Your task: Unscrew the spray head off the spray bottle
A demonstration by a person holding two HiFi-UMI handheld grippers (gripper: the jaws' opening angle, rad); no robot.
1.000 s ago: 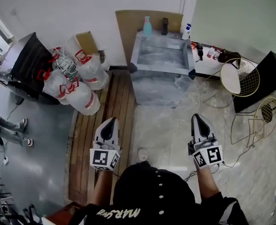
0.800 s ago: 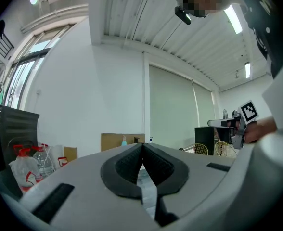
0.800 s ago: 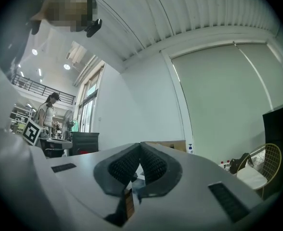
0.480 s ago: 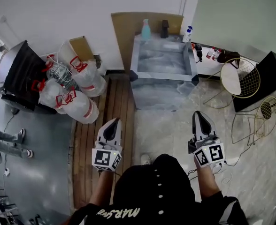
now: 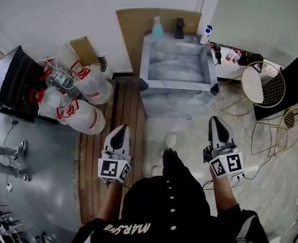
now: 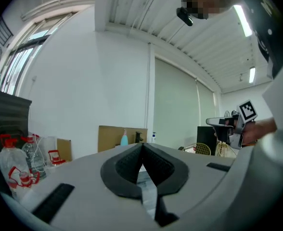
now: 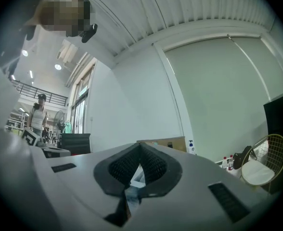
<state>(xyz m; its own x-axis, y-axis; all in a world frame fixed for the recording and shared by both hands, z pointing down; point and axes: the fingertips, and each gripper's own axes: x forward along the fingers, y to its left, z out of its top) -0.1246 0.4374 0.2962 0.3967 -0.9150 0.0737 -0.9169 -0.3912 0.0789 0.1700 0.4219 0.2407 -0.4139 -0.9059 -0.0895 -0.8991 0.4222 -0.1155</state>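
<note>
A teal spray bottle (image 5: 157, 28) with a pale spray head stands at the far edge of a grey table (image 5: 177, 80), against the wall. It shows small and far off in the left gripper view (image 6: 124, 138). My left gripper (image 5: 123, 128) is held level over the wooden floor strip, well short of the table, shut with nothing between its pads (image 6: 142, 146). My right gripper (image 5: 213, 119) hangs level over the pale floor to the right, also shut and empty (image 7: 140, 146). Neither gripper is near the bottle.
On the table's far edge stand a black object (image 5: 180, 28) and a white pump bottle (image 5: 206, 34). Water jugs (image 5: 83, 92) are piled at the left by a black cabinet (image 5: 14, 82). Wire chairs (image 5: 263, 84) stand at the right. A cardboard sheet (image 5: 134, 24) leans behind the table.
The person has walked towards the table, which now sits nearer and larger in the head view. Both grippers came along, still shut and empty. A foot now shows ahead.
</note>
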